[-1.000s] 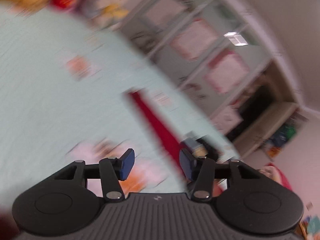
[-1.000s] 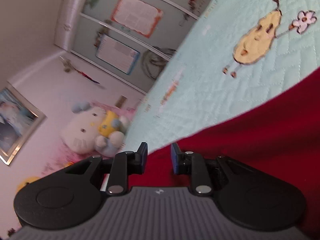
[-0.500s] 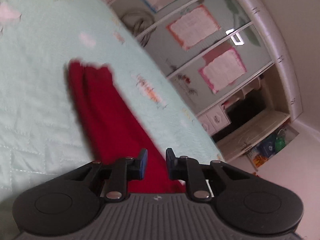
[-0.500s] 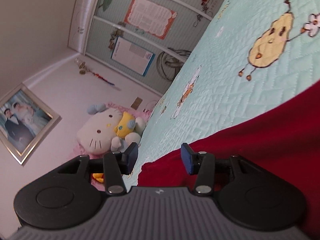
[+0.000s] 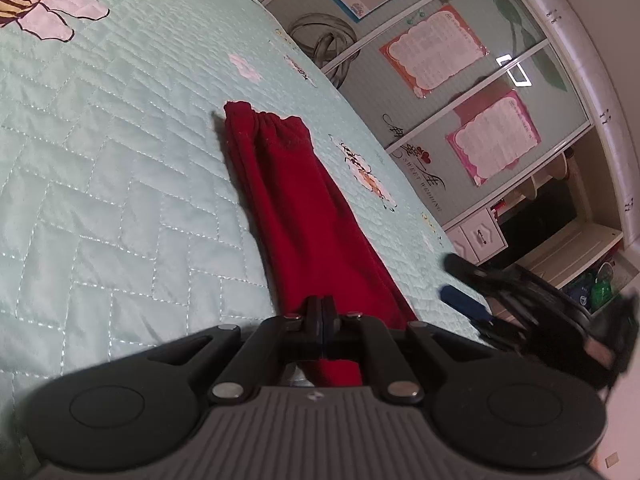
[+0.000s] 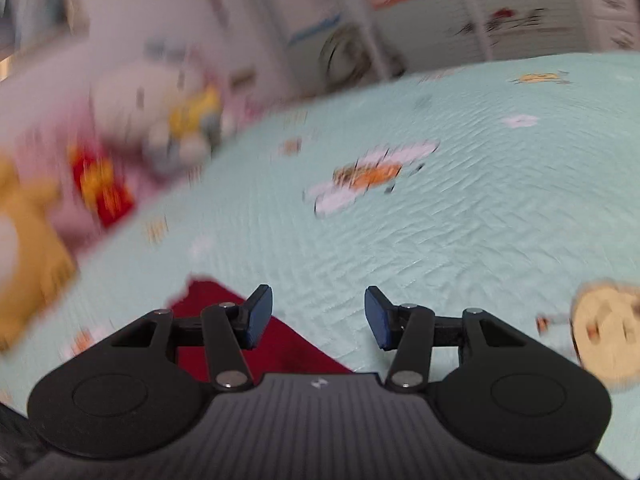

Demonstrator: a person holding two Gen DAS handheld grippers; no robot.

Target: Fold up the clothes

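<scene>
A red garment point(image 5: 304, 208) lies as a long narrow strip on the pale green quilted bedspread point(image 5: 100, 200), its gathered end at the far side. My left gripper point(image 5: 322, 308) is at the strip's near end, its jaws closing tight with red cloth pinched between the pads. In the left wrist view my right gripper point(image 5: 452, 278) is a blur off the strip's right side. In the blurred right wrist view my right gripper point(image 6: 318, 312) is open above the bedspread point(image 6: 460, 220) with nothing between its fingers. A corner of the red garment point(image 6: 280, 344) lies under its left finger.
Plush toys point(image 6: 160, 120) sit at the head of the bed. A wardrobe with sliding doors and pinned posters point(image 5: 436, 52) runs along the bed's far side. Beyond it are white shelves point(image 5: 576, 240) and drawers. The bed edge drops off at the right.
My left gripper swung down to the garment's near end and closed on the cloth. My right gripper opened off the red cloth, lifted and rolled level, and now faces the bed's head.
</scene>
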